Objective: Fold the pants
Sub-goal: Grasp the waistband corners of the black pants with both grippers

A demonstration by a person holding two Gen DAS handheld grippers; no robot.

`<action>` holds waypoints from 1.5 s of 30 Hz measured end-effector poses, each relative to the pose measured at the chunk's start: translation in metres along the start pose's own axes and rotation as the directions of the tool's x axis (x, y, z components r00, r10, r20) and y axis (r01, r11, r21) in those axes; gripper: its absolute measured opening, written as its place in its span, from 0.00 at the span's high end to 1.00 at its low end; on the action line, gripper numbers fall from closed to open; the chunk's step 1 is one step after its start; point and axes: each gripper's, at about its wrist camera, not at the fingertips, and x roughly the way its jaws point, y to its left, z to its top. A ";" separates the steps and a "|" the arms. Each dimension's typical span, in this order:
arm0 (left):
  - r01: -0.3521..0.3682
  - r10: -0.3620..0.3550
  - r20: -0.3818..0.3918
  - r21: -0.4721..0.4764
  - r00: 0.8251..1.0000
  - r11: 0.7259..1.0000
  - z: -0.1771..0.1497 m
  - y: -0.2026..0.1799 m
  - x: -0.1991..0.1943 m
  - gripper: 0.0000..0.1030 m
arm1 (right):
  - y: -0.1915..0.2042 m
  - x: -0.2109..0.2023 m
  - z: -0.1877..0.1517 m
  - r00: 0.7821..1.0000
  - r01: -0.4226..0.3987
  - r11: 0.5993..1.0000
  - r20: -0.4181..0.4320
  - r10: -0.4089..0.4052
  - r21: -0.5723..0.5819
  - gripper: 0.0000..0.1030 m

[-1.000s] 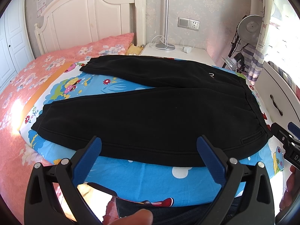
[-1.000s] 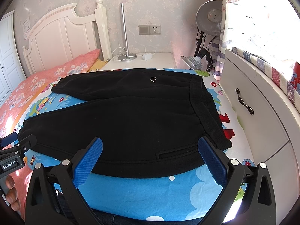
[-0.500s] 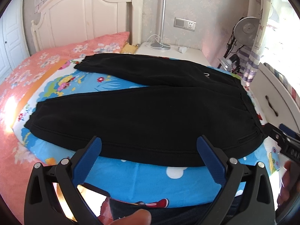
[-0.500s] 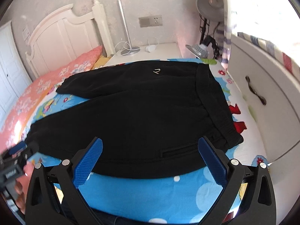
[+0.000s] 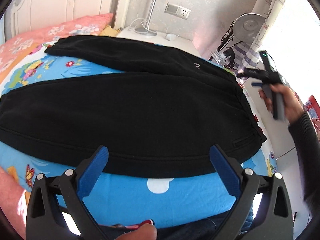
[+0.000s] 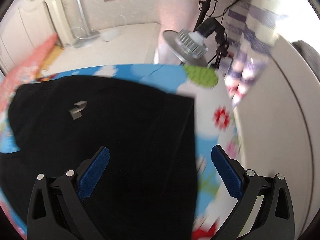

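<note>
Black pants lie flat on a blue cartoon sheet, legs pointing left, waistband at the right. My left gripper is open and empty above the pants' near edge. My right gripper is open and empty, hovering over the waistband's far part, its view blurred. A small white logo shows on the pants. The right gripper also shows in the left wrist view, held in a hand over the waistband's far corner.
A white nightstand with a lamp pole stands behind the bed. A round lamp head and a striped curtain are near the far right corner. A white cabinet runs along the right. A pink pillow lies at the back left.
The right gripper has swung forward and up, from the near right edge to over the waistband's far corner. The left gripper has moved closer to the pants. Both stay open.
</note>
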 end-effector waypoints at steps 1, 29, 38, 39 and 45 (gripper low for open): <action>-0.004 0.004 -0.014 -0.008 1.000 1.000 0.001 0.002 0.007 0.02 | -0.003 0.010 0.007 1.000 0.000 1.000 -0.009 0.000 -0.012 0.05; -0.096 0.084 -0.094 -0.132 0.992 0.987 0.056 0.051 0.066 0.02 | 0.020 0.073 0.085 0.948 -0.289 0.877 -0.243 0.206 -0.384 0.89; -0.019 0.020 0.006 -0.077 1.000 0.997 0.107 0.032 0.059 0.02 | 0.061 -0.068 -0.003 0.965 -0.170 0.867 0.101 0.244 -0.469 0.90; 0.011 -0.010 0.009 -0.082 1.000 0.997 0.113 0.031 0.059 0.02 | 0.070 -0.079 -0.018 0.964 -0.149 0.863 0.124 0.236 -0.483 0.90; 0.241 -0.249 -0.011 -0.218 0.968 0.946 0.156 0.042 0.096 0.09 | 0.111 -0.090 -0.120 0.965 -0.147 0.894 0.138 0.224 -0.422 0.90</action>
